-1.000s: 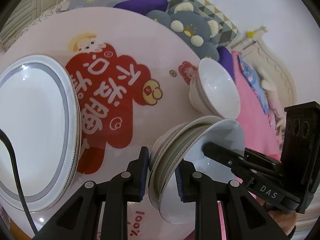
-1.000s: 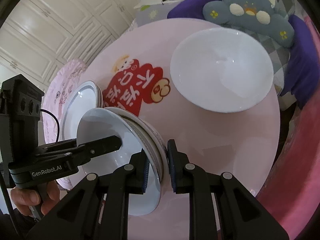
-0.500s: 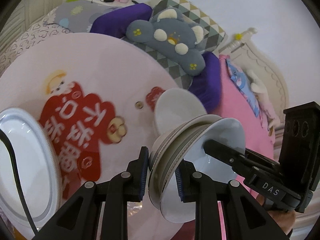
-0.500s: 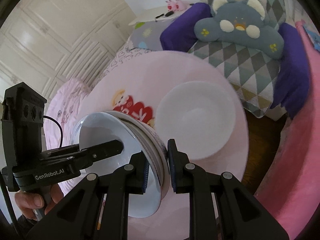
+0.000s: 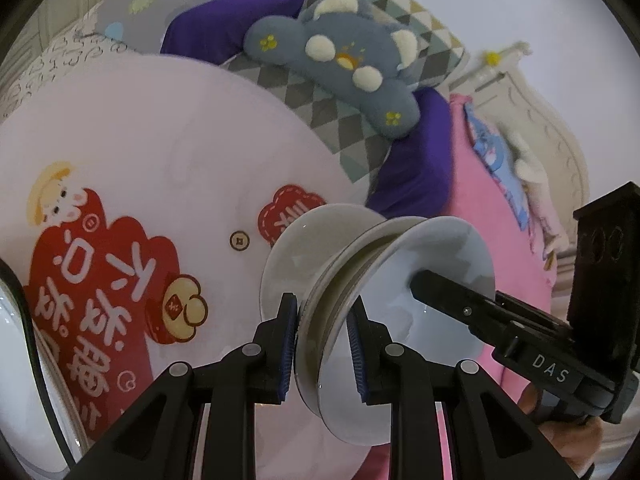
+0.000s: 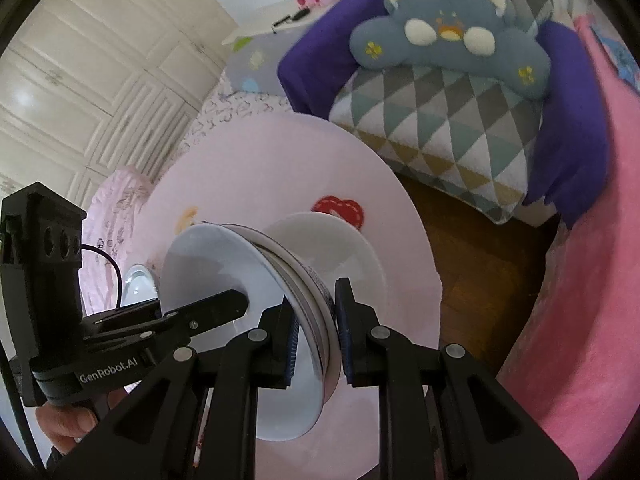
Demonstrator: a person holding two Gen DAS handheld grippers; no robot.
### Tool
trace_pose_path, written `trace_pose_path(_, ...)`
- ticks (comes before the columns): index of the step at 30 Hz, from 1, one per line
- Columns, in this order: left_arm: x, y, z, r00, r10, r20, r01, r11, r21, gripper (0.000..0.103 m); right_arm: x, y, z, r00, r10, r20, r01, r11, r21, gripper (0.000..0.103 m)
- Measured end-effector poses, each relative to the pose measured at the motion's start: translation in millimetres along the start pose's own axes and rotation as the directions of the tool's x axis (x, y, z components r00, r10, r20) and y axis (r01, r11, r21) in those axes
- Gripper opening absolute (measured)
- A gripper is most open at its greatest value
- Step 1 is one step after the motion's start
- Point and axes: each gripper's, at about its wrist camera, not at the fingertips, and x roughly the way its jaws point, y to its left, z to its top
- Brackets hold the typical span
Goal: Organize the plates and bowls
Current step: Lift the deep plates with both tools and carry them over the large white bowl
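two handheld grippers carry a small stack of bowls (image 5: 384, 304) together above a round pink bench (image 5: 168, 128). the left gripper (image 5: 322, 344) has its fingers clamped on the stack's rim at 6 o'clock in the left wrist view, and the right gripper (image 6: 316, 332) grips the opposite rim the same way, its black body reaching in from 3 o'clock in the left view. the stack is tilted on edge, clear of the bench, and sits directly over a single white bowl (image 6: 352, 248) resting near the bench's far rim, at about 12 o'clock of the stack in the right wrist view. a banded plate (image 5: 12, 360) lies at the 9 o'clock edge of the left view, well apart from the bowls. a grey plush pillow (image 6: 452, 32) and a diamond-patterned cushion (image 6: 432, 120) lie on the bed beyond the bench.

judging by the layout, the sorting is well along: several bowls are already nested and in hand, and the plate looks set to its own side. what seems left is lowering the stack into or beside the lone bowl and letting go; whether more plates wait out of view cannot be told.
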Motion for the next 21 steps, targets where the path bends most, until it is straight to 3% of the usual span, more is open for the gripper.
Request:
trace_pose_path(5,23.4,-3.3,5.7,0.999,0.03,-0.013,-0.03,1.0,0.001,0.021,13.3,-7.8,2.2,0.999,-0.003,-0.033,0.004,1.0,0.014,0.017)
trace_pose_path(12,30.5,-17.0,1.5,0.996,0.09,0.028,-0.092,0.994,0.067,0.02,19.8,-12.3,4.5,0.999,0.003,-0.049,-0.001,1.0,0.031,0.02)
trace_pose_path(21,34.7,-27.4,-6.8,0.993,0.109,0.034,-0.112,0.989,0.096,0.024,21.7,-13.9,5.6,0.999,0.002,-0.053,0.0,0.999,0.034,0.02)
